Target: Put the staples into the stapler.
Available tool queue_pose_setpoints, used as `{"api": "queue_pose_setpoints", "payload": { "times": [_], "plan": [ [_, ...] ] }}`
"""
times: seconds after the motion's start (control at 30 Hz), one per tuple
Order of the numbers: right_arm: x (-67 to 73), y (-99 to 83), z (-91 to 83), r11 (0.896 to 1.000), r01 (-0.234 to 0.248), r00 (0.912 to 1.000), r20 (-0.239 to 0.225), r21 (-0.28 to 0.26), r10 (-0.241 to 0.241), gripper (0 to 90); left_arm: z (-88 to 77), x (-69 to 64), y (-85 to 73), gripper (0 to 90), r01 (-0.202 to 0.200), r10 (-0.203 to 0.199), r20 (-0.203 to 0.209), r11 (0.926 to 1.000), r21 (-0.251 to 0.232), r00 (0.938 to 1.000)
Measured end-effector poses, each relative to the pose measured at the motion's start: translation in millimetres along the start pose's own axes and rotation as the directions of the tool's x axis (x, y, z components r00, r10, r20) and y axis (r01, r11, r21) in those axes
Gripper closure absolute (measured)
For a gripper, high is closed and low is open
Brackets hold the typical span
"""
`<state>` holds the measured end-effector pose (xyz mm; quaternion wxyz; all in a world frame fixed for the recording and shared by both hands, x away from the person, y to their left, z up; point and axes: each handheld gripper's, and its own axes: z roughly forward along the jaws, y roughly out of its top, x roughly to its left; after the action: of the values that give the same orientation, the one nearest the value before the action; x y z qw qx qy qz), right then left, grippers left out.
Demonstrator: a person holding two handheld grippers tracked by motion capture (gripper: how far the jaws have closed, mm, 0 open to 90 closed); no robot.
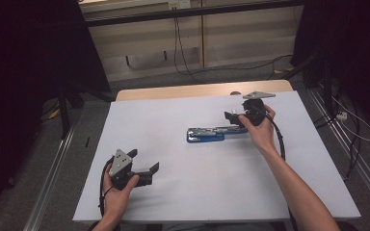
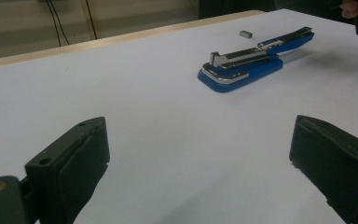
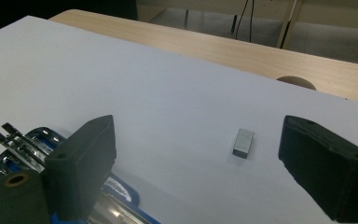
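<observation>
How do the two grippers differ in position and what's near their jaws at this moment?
The left gripper sits at the table's near-left with only bare white surface between its jaws; the right gripper is at the far side, by the blue stapler's rear end. The stapler lies well ahead of the left gripper, but directly beside the right one, with a staple block between its jaws. Both are open, holding nothing.

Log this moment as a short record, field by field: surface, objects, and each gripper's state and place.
surface: white sheet over a wooden table
stapler: blue stapler, swung open, lying flat near the middle of the sheet
staples: small grey block of staples lying on the sheet beyond the stapler, apart from it
left gripper: left gripper open, holding nothing, near the front left of the sheet
right gripper: right gripper open, holding nothing, over the stapler's right end, staples ahead between its jaws
</observation>
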<state>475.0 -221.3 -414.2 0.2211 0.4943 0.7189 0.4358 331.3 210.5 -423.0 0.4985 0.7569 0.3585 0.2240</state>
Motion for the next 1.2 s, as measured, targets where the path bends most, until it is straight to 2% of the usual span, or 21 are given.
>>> {"api": "queue_pose_setpoints", "payload": {
  "times": [0.1,0.27,0.47,0.6,0.67,0.73,0.8,0.9,0.97,1.07,1.2],
  "plan": [
    [-4.6,3.1,5.5,0.999,0.006,0.9999,-0.011,0.041,-0.005,10.8,-5.4,-3.5,-1.7,4.9,-0.003,0.003,0.013,1.0,0.005,0.9999],
    [-10.4,5.1,12.4,0.998,0.007,0.9999,0.011,0.061,-0.007,10.9,-7.5,-5.8,-2.4,4.9,-0.03,0.03,0.019,0.9995,0.004,0.9994],
    [-13.8,12.1,19.4,0.996,0.005,0.9997,0.025,0.084,-0.007,11.3,-4.1,-6.3,-2.8,5.0,-0.025,0.024,0.036,0.9994,0.022,0.999],
    [-17.7,15.6,29.9,0.989,-0.012,0.9999,-0.01,0.145,0.014,11.4,-3.5,-8.3,-2.6,5.0,-0.037,0.036,0.046,0.9991,0.023,0.9983],
    [-19.1,17.9,34.7,0.986,-0.006,1.0,0.0,0.169,0.006,10.1,-4.1,-8.3,-2.5,5.0,-0.034,0.033,0.049,0.9992,0.021,0.9983],
    [-21.6,19.2,39.8,0.983,-0.017,0.9999,0.001,0.182,0.017,11.2,-3.9,-7.6,-3.1,4.9,-0.022,0.021,0.056,0.9994,0.025,0.9982],
    [-23.4,19.5,42.9,0.982,-0.018,0.9998,0.013,0.189,0.016,11.4,-3.1,-7.2,-3.5,4.9,-0.036,0.034,0.05,0.999,0.029,0.9982],
    [-27.3,20.1,48.6,0.976,-0.011,0.9996,0.028,0.218,0.005,10.5,-2.6,-7.7,-3.5,4.9,-0.034,0.033,0.05,0.999,0.028,0.9982],
    [-29.6,21.1,51.7,0.972,-0.004,0.9997,0.024,0.235,-0.002,8.8,-2.9,-8.2,-3.4,4.9,-0.036,0.035,0.052,0.999,0.026,0.998],
    [-32.0,23.0,55.3,0.971,-0.014,0.9998,0.015,0.24,0.011,12.6,-3.1,-8.3,-3.2,4.9,-0.041,0.039,0.048,0.9988,0.028,0.998],
    [-33.3,24.6,61.8,0.961,-0.026,0.9996,0.013,0.276,0.023,18.4,-3.0,-8.0,-3.4,4.9,-0.043,0.041,0.046,0.9987,0.03,0.9981]
  ]
}}
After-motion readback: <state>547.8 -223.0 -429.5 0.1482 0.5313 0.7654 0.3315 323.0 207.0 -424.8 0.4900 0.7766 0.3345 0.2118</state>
